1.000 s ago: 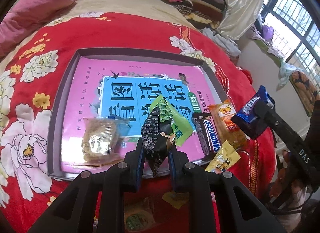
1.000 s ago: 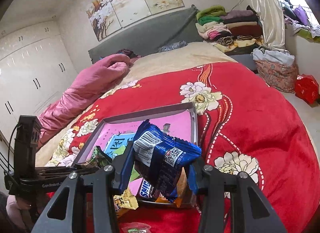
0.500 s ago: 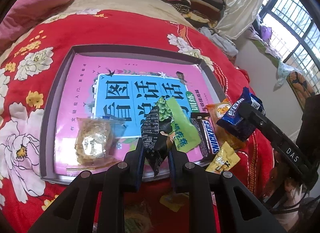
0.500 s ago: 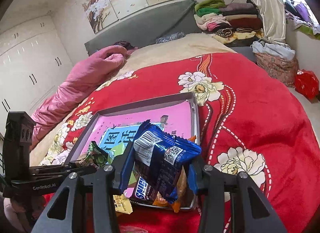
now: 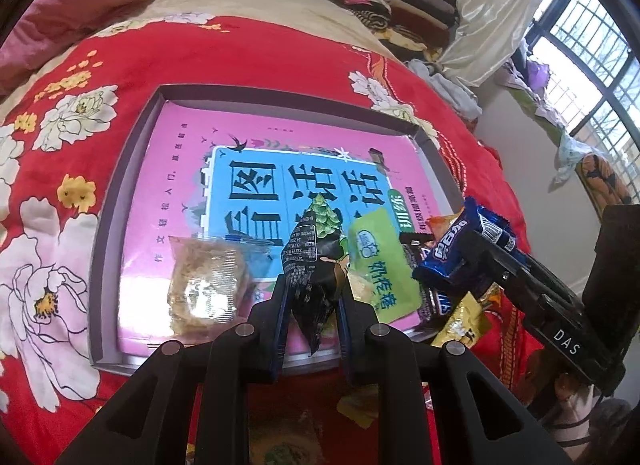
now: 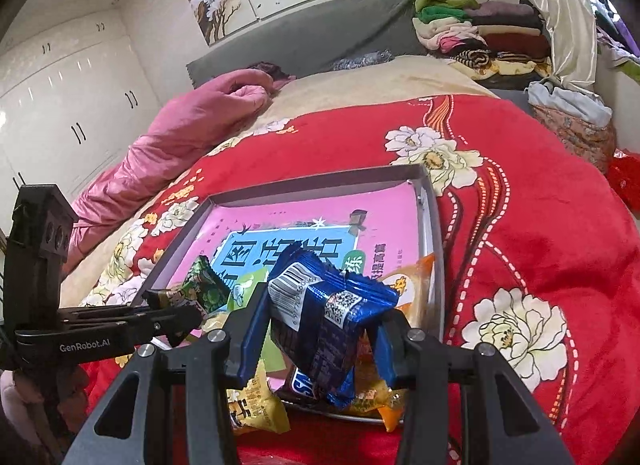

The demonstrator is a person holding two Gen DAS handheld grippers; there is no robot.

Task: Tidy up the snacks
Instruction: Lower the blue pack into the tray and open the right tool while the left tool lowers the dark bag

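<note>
My left gripper (image 5: 312, 297) is clamped on a dark snack packet (image 5: 314, 265): crinkled black foil with fine white print, green scale pattern at its pointed top. It hangs just over the near edge of the tray (image 5: 120, 193), pinched thin between the blue pads.

My right gripper (image 6: 316, 329) grips a blue foil packet (image 6: 328, 317), glossy, puffed, barcode and QR code facing me. Its jaws stand partly apart, pressed on the pack from both sides. It sits over the tray's near right corner.

Tray: shallow, rectangular, grey walls, lying on a red plush blanket (image 6: 540, 225) with white peonies. Its floor is a glossy pink and blue printed sheet (image 5: 256, 189).

Lying in the tray: a clear crinkled wrapper with a pale crumbly cake (image 5: 204, 285), flat; a light green pouch (image 5: 380, 265), smooth; a dark Snickers bar (image 6: 304, 385), mostly hidden under the blue packet; an orange pack (image 6: 412, 297), half covered.

A yellow sachet (image 6: 252, 405) lies at the tray's near edge; I cannot tell if it is inside or out.

Below the left gripper's fingers more wrappers show on the blanket, blurred and cut off.
</note>
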